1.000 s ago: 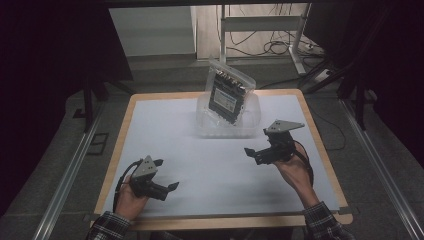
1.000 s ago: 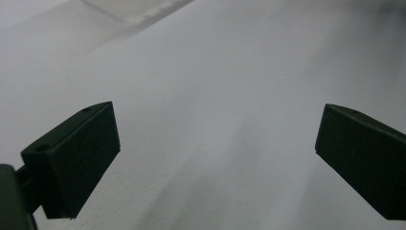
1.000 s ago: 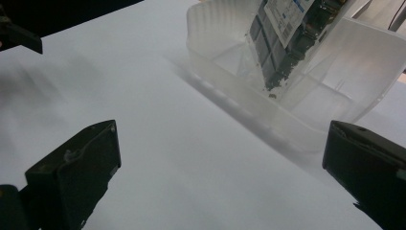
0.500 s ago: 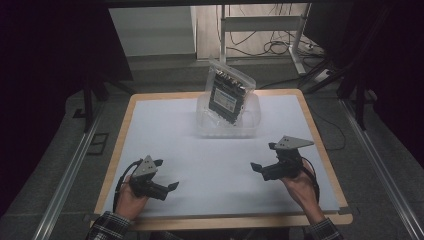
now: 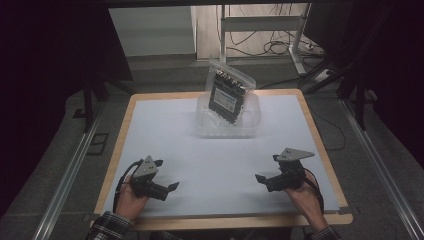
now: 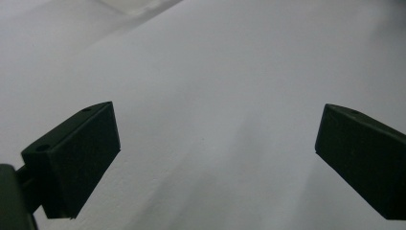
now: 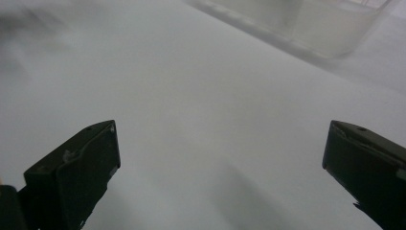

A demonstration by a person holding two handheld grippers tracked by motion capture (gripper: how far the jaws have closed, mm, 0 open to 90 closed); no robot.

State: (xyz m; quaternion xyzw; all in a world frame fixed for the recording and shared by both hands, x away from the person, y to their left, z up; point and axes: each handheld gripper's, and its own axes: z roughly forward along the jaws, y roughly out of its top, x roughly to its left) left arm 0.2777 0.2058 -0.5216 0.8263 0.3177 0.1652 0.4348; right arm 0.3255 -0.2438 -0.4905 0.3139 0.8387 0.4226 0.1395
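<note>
A clear plastic tub stands at the back middle of the white table. A clear bag holding a black circuit board leans upright in it. My left gripper rests low near the front left edge, open, with bare white surface between its jaws. My right gripper sits near the front right edge, also open, nothing between its jaws. The tub's wall appears blurred at the top of the right gripper view. Both grippers are far from the tub.
The table has a wooden rim around a white top. Metal rails run along both sides on the floor. Cables and a stand leg lie beyond the back edge.
My right gripper has drawn back from mid-table toward the front right edge and dropped lower. The left gripper has stayed put.
</note>
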